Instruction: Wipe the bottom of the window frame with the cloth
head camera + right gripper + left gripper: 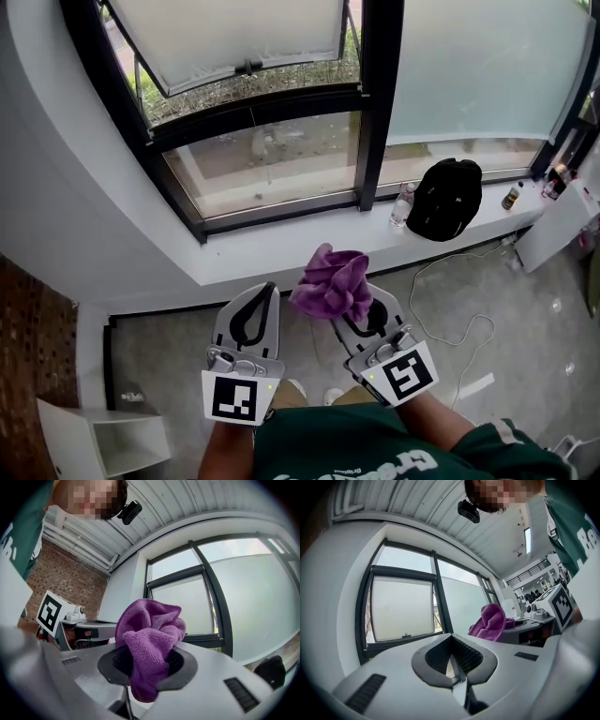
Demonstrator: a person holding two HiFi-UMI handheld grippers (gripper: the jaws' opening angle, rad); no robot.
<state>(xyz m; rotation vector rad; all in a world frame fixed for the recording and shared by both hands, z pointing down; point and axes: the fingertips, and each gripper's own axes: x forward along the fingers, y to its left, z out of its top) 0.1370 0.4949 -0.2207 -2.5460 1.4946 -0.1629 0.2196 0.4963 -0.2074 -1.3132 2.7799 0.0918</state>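
A crumpled purple cloth (pixel 333 281) is held in my right gripper (pixel 361 314), whose jaws are shut on it; the same cloth (pixel 147 644) bulges out of the right gripper (pixel 145 667) in the right gripper view. My left gripper (pixel 248 319) stays beside it at the left, shut with nothing in it, and its closed tips (pixel 457 670) point toward the window. The black window frame's bottom rail (pixel 281 208) runs above the white sill (pixel 309 248), well ahead of both grippers. The cloth (pixel 490 623) also shows at the right of the left gripper view.
On the sill's right part stand a clear bottle (pixel 402 203), a black bag (pixel 447 197) and a dark bottle (pixel 512 195). A white cable (pixel 450 319) loops on the grey floor. A white box (pixel 103 436) sits at lower left. The upper window pane (pixel 239 37) is tilted open.
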